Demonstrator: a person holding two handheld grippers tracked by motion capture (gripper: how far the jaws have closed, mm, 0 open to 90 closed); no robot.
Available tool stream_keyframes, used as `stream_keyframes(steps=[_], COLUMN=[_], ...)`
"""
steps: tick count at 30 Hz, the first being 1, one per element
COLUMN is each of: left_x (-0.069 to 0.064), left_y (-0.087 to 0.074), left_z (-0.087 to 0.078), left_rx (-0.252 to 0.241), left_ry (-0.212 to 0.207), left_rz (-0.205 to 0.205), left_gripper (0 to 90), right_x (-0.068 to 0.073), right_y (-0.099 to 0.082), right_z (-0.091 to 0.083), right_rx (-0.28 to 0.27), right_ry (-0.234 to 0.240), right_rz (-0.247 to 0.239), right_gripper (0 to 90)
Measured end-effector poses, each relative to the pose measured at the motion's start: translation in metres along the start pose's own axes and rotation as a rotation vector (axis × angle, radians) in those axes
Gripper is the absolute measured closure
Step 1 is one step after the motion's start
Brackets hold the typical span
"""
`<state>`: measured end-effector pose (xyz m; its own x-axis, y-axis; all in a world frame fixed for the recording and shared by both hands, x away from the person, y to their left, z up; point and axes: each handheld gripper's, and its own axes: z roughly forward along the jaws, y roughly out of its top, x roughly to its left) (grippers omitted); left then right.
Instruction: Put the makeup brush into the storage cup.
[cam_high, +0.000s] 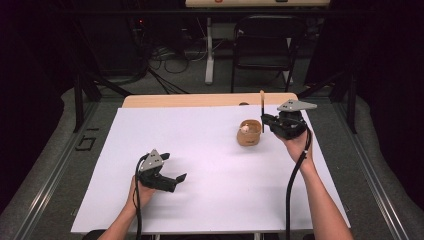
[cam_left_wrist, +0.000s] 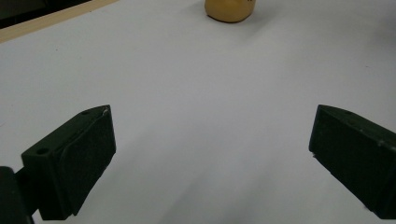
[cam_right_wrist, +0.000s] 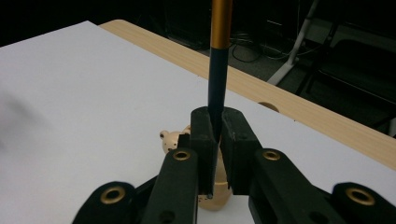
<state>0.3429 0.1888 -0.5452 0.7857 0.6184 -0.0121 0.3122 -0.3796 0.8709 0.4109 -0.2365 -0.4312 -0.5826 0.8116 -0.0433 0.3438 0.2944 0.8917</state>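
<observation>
A tan cup (cam_high: 249, 133) with a small bear figure on its rim (cam_right_wrist: 170, 140) stands on the white sheet at the right. My right gripper (cam_high: 263, 120) hovers just right of the cup and is shut on a slim stick (cam_high: 261, 102), dark below and orange above, held upright. In the right gripper view the stick (cam_right_wrist: 218, 70) rises from between the closed jaws (cam_right_wrist: 219, 135), with the cup (cam_right_wrist: 215, 199) below them. My left gripper (cam_high: 174, 166) rests low at the left front, open with nothing between its pads (cam_left_wrist: 212, 158). The cup (cam_left_wrist: 229, 9) lies far ahead of it.
A white sheet (cam_high: 200, 200) covers most of the wooden table (cam_high: 200, 100), whose far edge stays bare. A black chair (cam_high: 262, 45) and cables stand on the floor beyond the table. Cables trail from both grippers toward the near edge.
</observation>
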Motion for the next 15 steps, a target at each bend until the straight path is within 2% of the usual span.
stream_keyframes(steps=[15], left_x=[-0.001], left_y=[0.000], left_z=[0.000], left_rx=[-0.001], left_ry=[-0.006], left_rz=[-0.005], left_gripper=[0.7], right_x=[-0.007], right_y=[0.016], right_z=[0.011], right_rx=[0.014], right_ry=[-0.003], right_rz=[-0.003], right_gripper=[83.8])
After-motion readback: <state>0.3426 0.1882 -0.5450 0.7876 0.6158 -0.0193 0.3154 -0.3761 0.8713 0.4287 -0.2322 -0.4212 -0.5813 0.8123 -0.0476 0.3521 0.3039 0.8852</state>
